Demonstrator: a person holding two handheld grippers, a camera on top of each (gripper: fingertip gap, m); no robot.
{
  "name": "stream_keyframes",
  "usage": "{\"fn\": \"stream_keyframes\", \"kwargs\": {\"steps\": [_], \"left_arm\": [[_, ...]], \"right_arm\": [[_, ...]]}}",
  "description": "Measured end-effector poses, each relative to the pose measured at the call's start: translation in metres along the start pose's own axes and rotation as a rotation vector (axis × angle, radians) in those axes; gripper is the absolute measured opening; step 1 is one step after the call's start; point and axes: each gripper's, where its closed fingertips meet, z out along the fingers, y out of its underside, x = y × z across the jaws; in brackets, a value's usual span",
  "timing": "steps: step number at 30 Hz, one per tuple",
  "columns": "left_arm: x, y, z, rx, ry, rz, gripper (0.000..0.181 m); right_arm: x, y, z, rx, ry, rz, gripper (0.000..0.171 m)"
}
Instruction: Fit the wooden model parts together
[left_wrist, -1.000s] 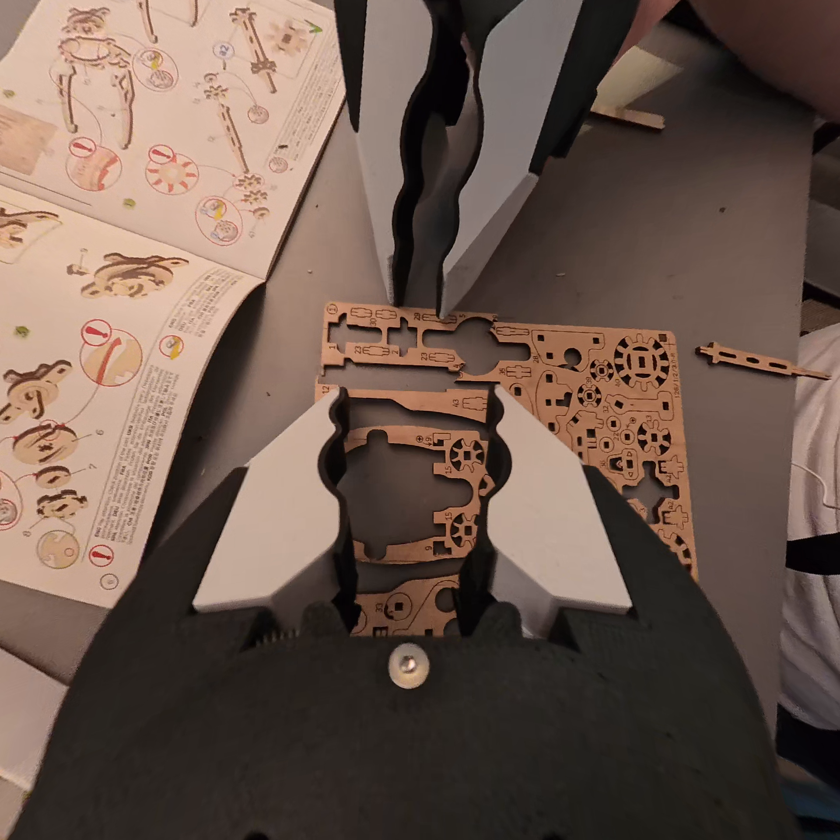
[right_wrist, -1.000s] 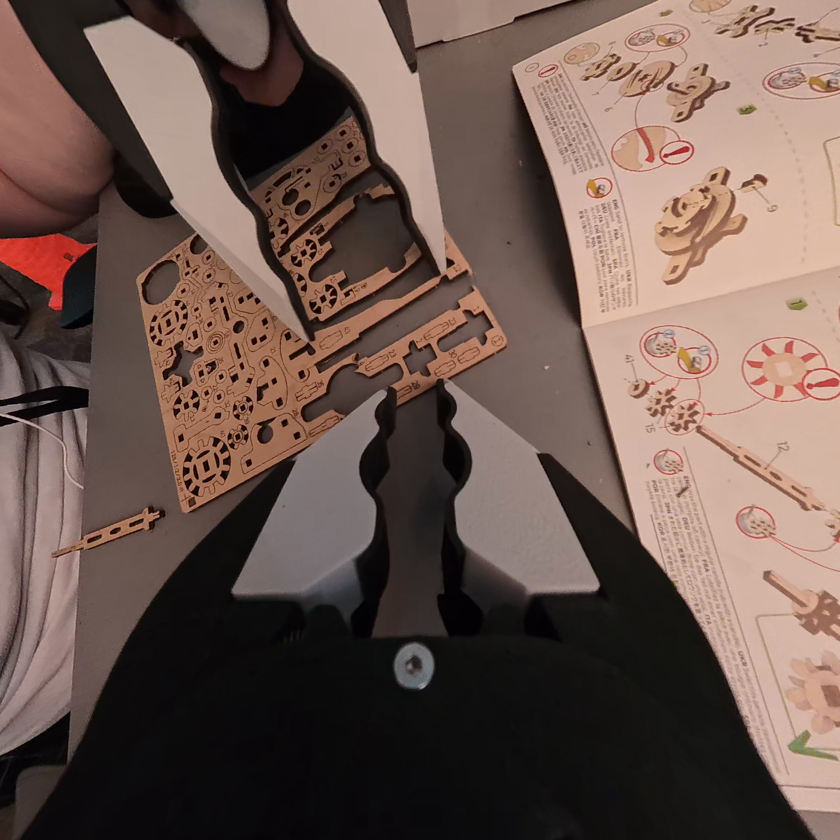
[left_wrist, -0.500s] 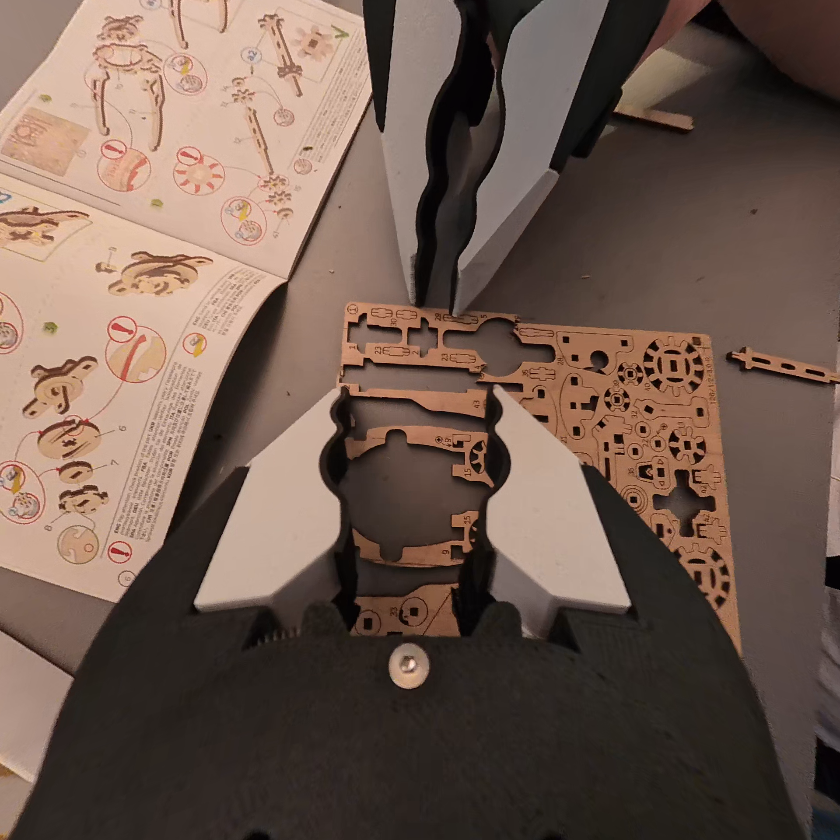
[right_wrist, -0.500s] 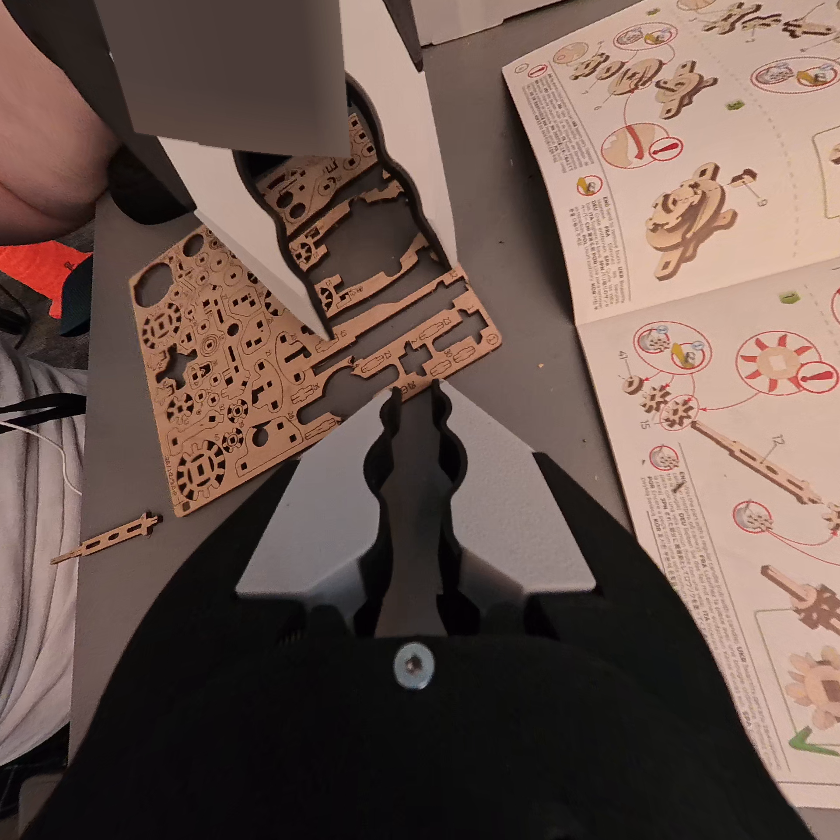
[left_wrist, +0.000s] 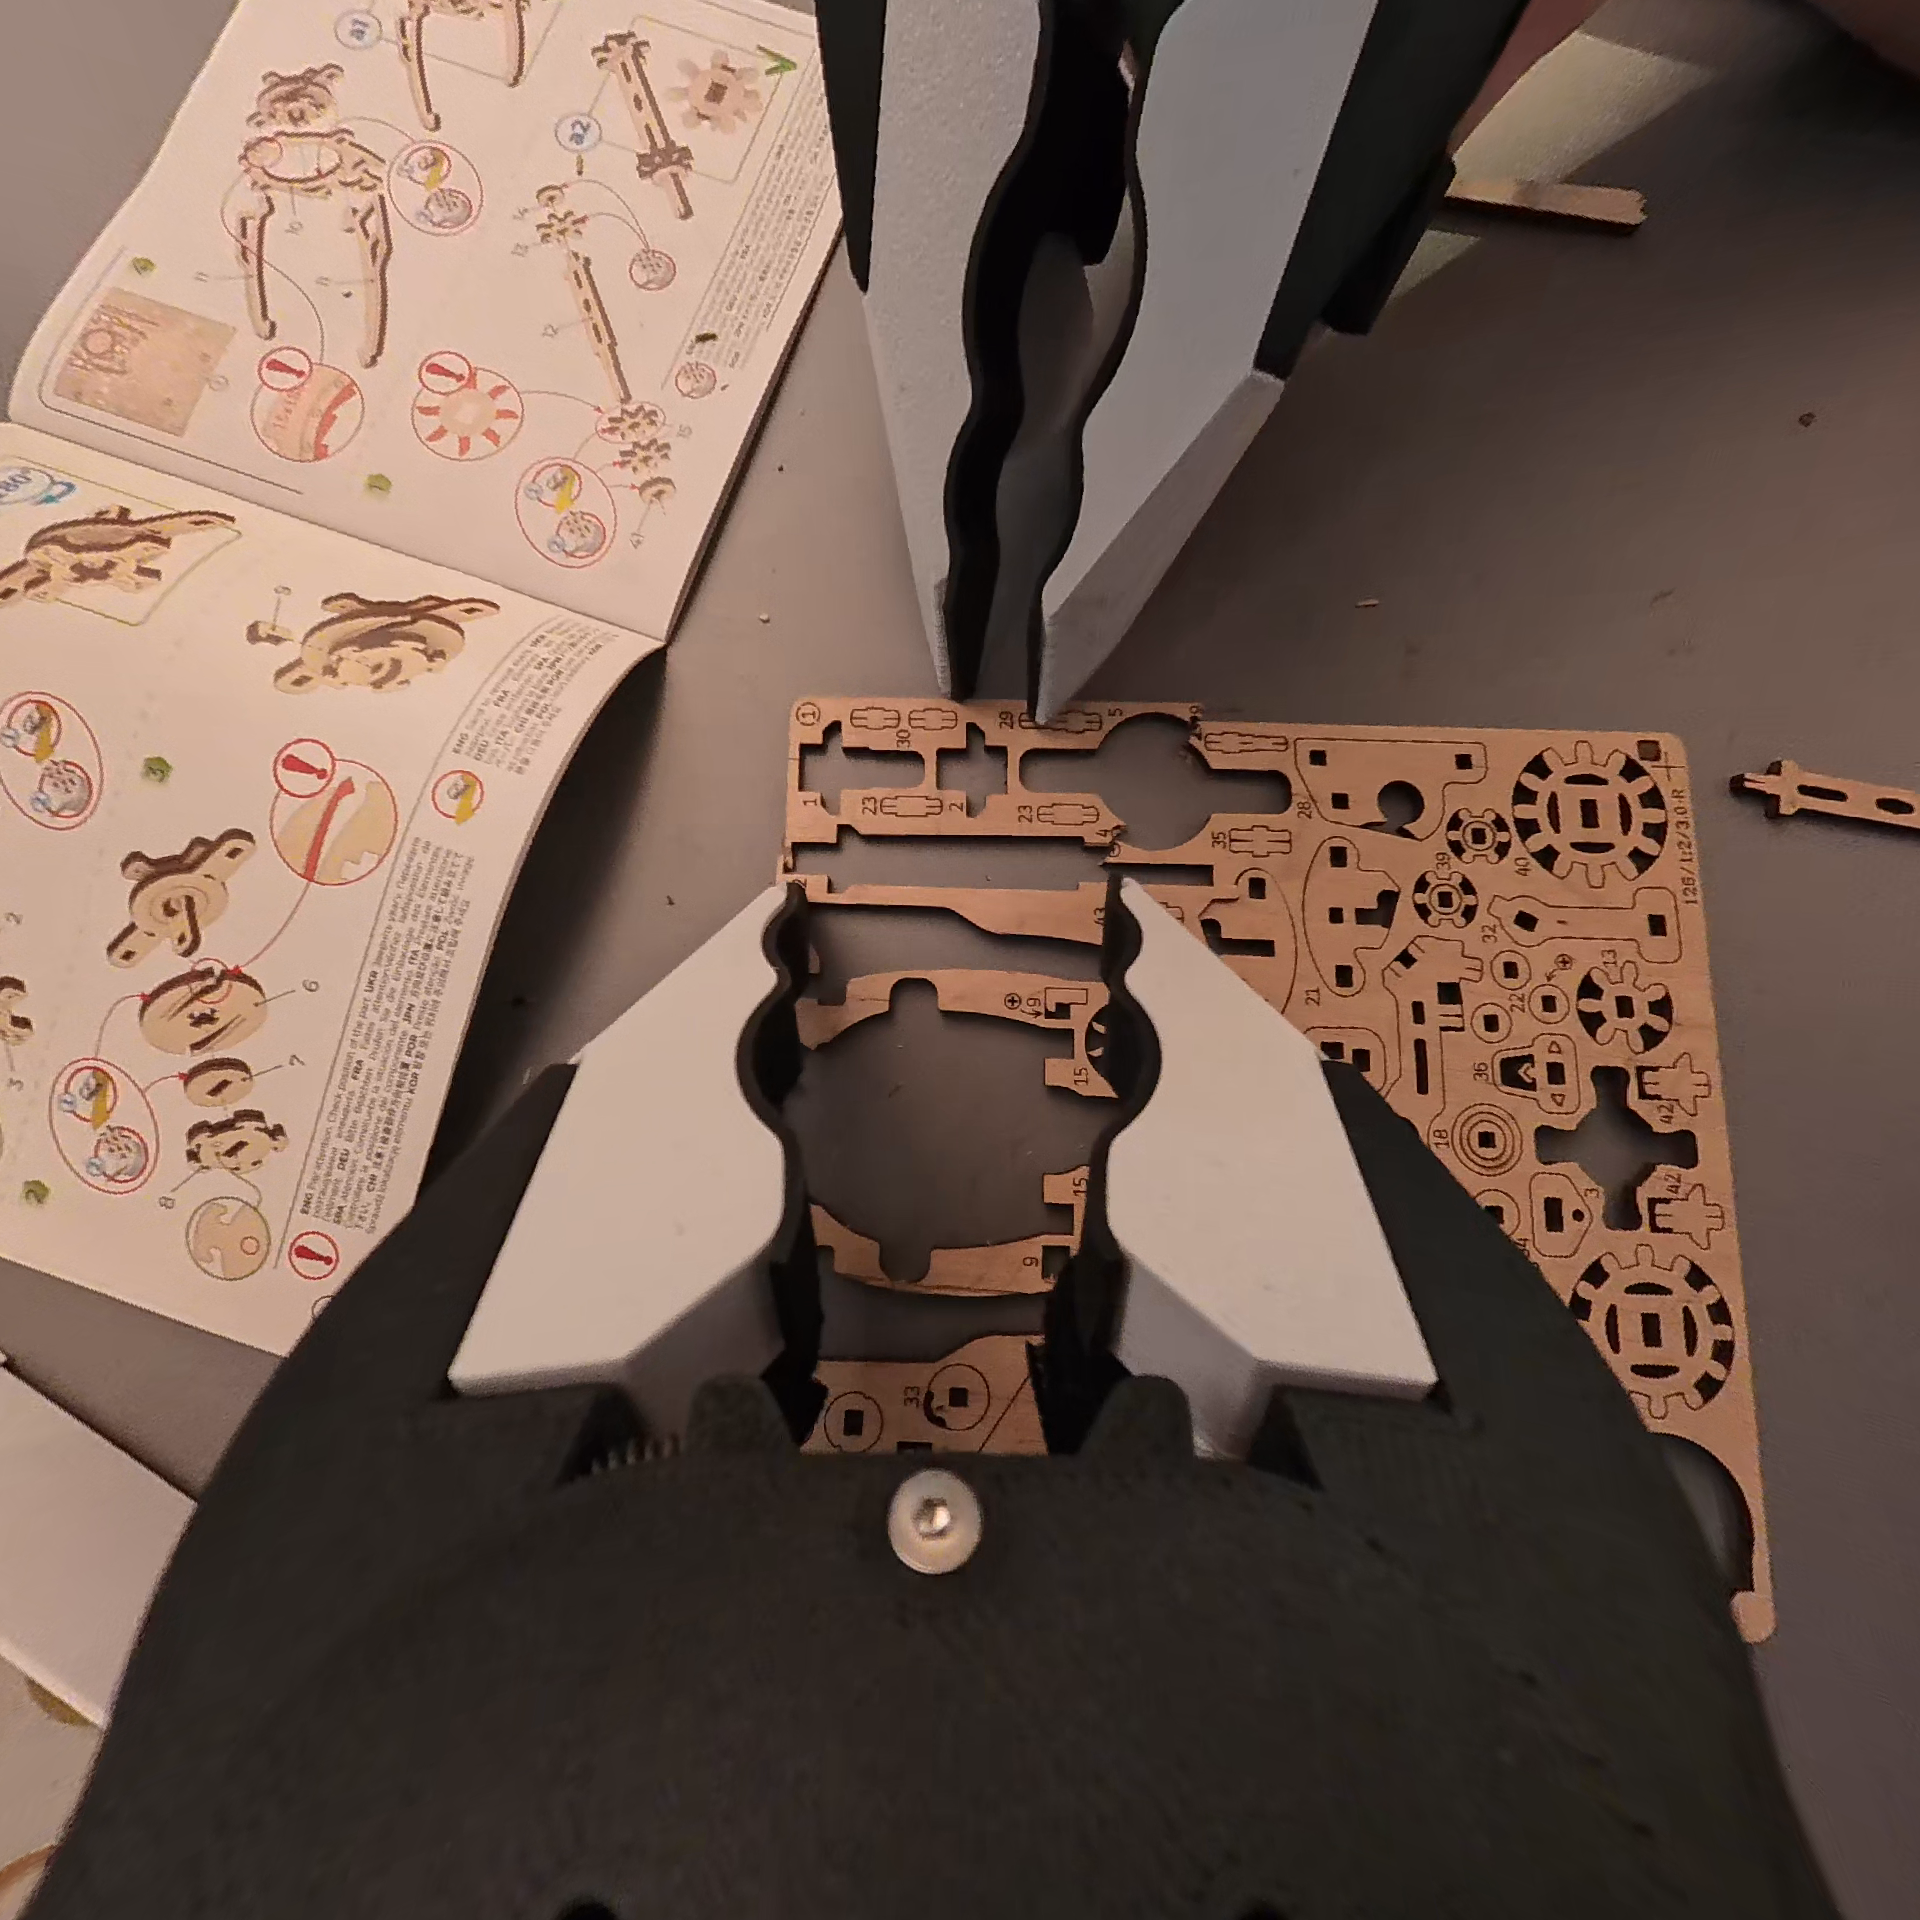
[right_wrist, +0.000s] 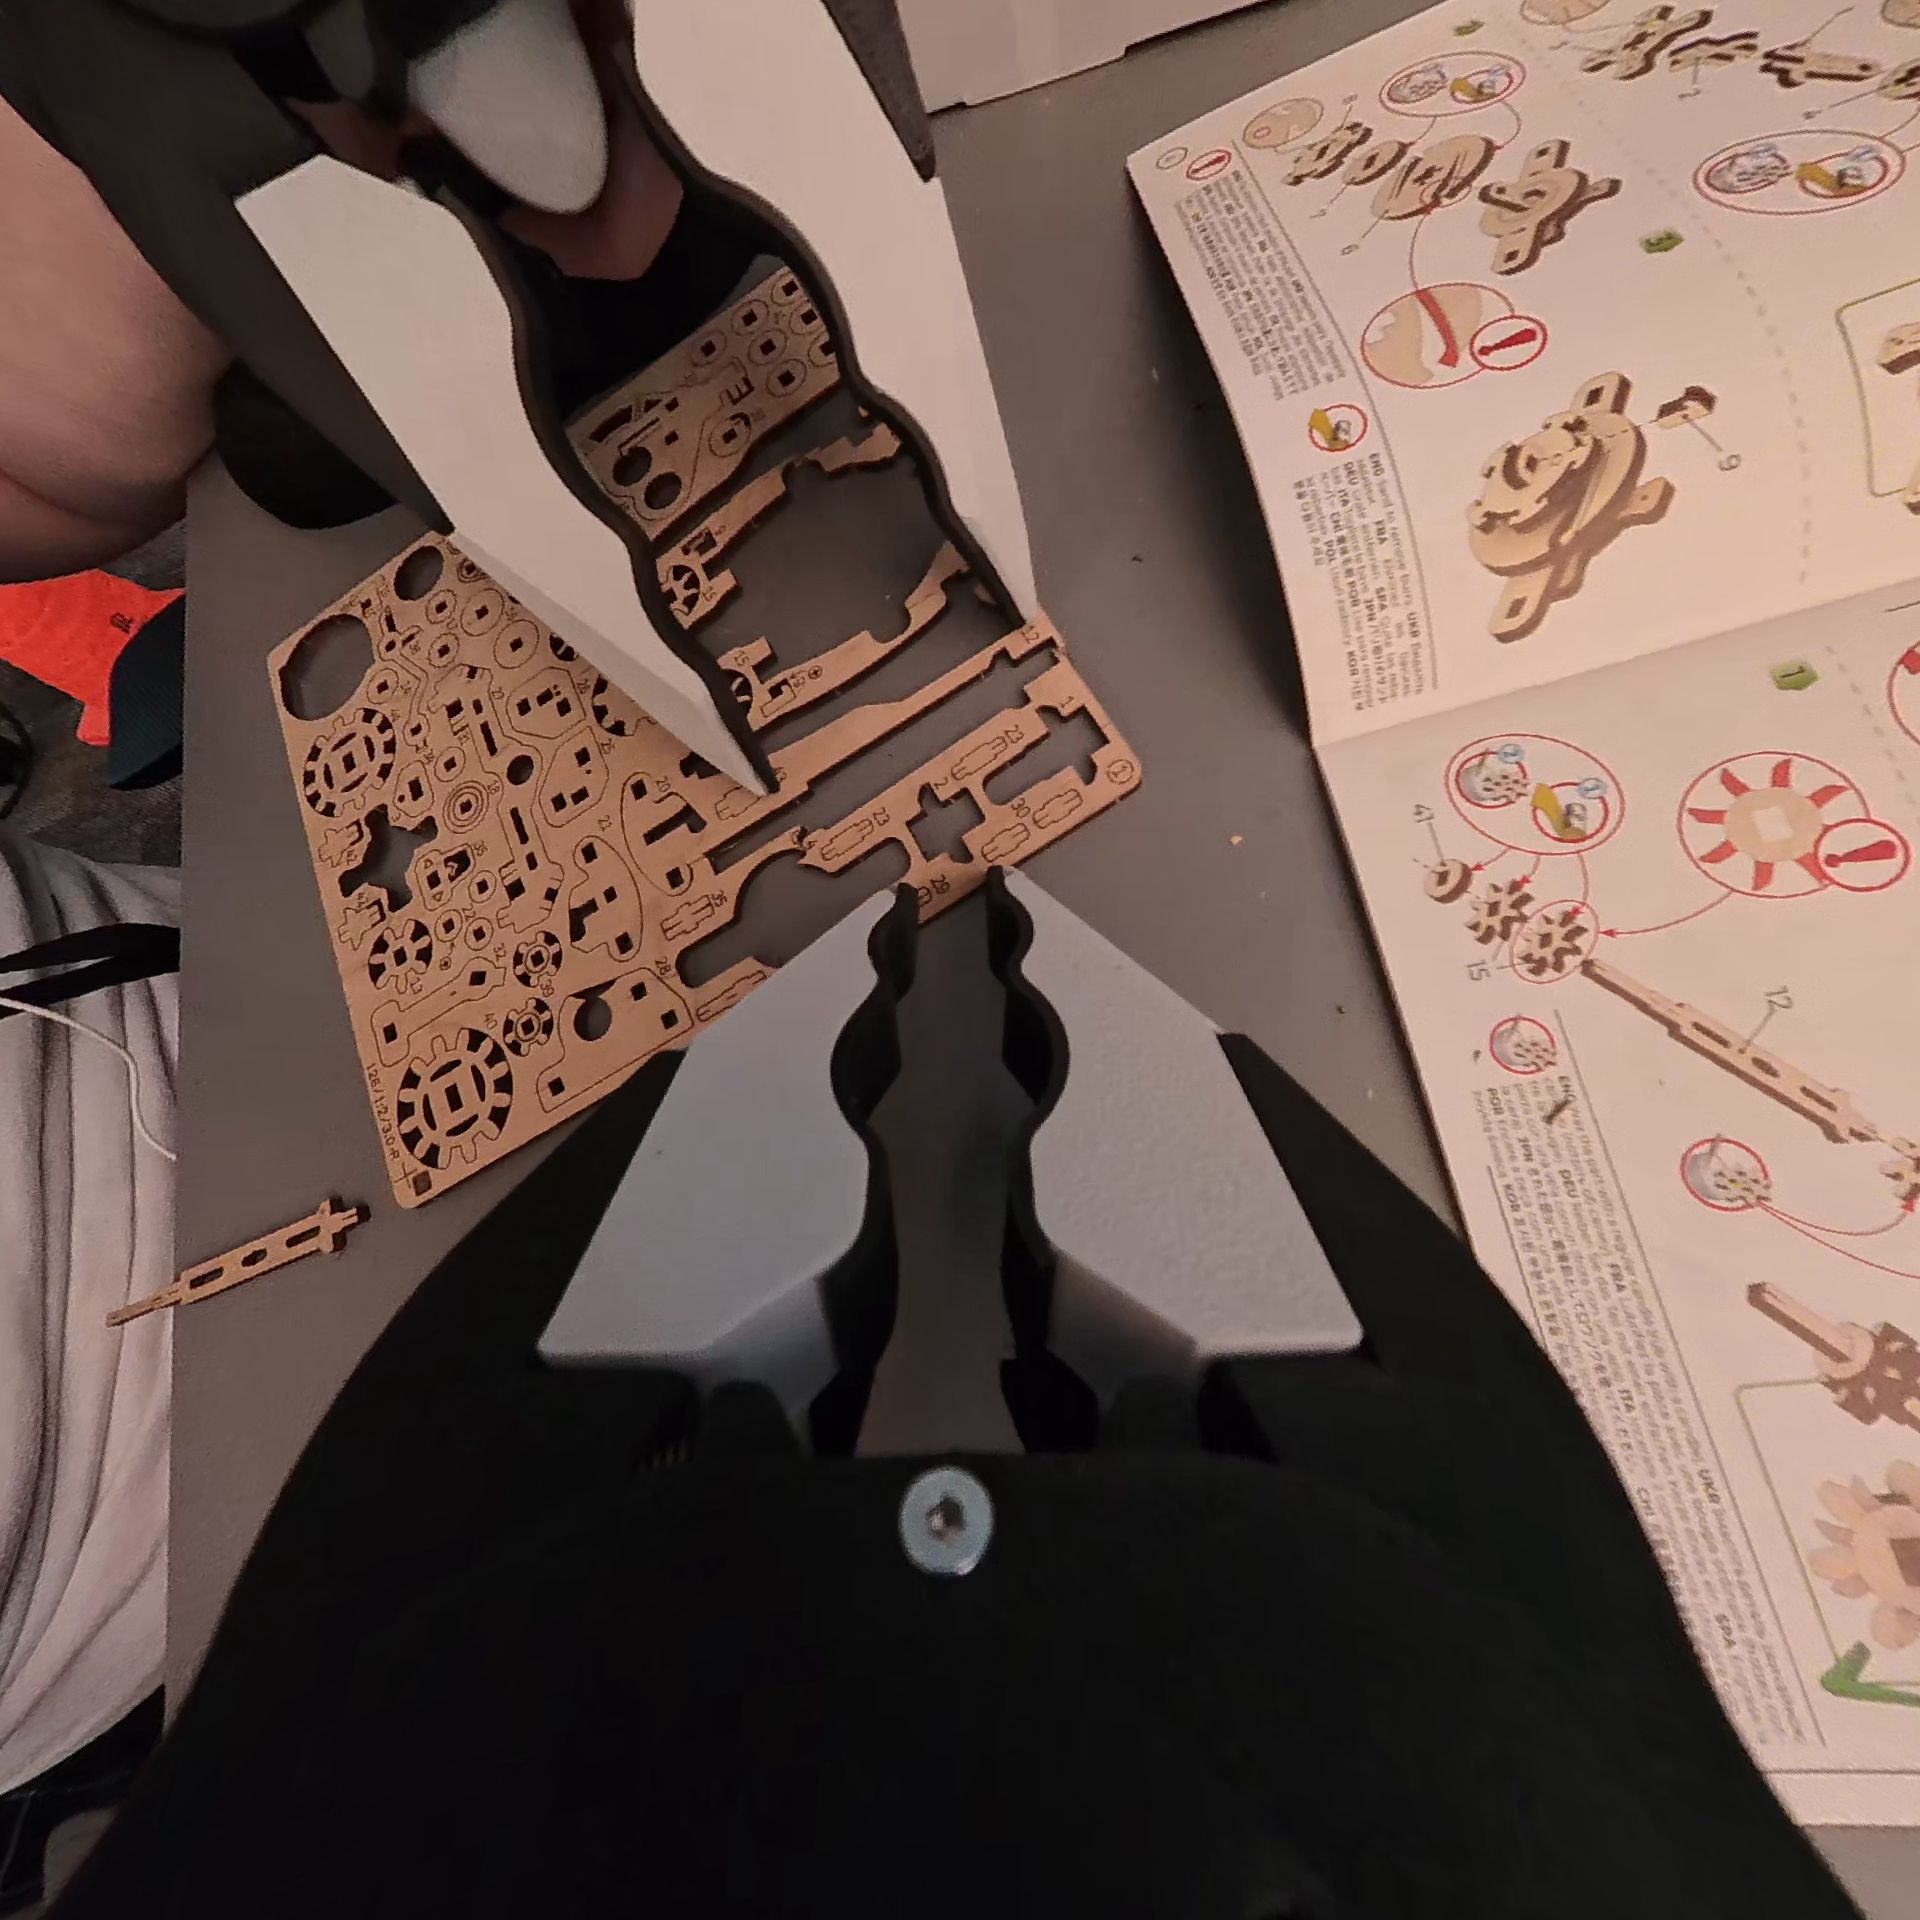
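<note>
Two grippers face each other over the wooden sheet (left_wrist: 1351, 935) lying flat on the grey table (left_wrist: 1558, 520). Left gripper (left_wrist: 951, 894) hovers above it, jaws wide apart; right gripper (right_wrist: 948, 883) points down, jaws narrowly apart, tips at its edge. Freeing a part looks like the step; next needs a careful pinch

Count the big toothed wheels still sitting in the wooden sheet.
2 large ones show. One sits at the wooden sheet's far right corner, the other near its right edge closer in. Smaller toothed wheels lie between them; the left claw may hide more.
</note>
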Motion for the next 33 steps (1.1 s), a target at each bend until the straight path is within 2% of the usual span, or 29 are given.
{"fn": "stream_keyframes", "kwargs": {"steps": [3,9,19,28,33], "left_arm": [[0.000,0.000,0.000,-0.001,-0.003,0.002,0.055],[0.000,0.000,0.000,-0.001,-0.004,0.004,0.055],[0.000,0.000,0.000,-0.002,-0.006,0.008,0.055],[0.000,0.000,0.000,-0.004,-0.010,0.013,0.055],[0.000,0.001,0.001,-0.007,-0.014,0.017,0.055]], "right_arm": [[-0.004,-0.001,-0.001,-0.005,-0.016,-0.007,0.021],[-0.004,0.002,-0.002,-0.037,0.013,-0.076,0.026],[-0.009,0.011,-0.008,-0.109,0.021,-0.166,0.021],[-0.020,-0.005,-0.008,-0.001,0.036,-0.421,0.018],[-0.014,0.003,0.000,-0.013,0.000,-0.374,0.017]]}}
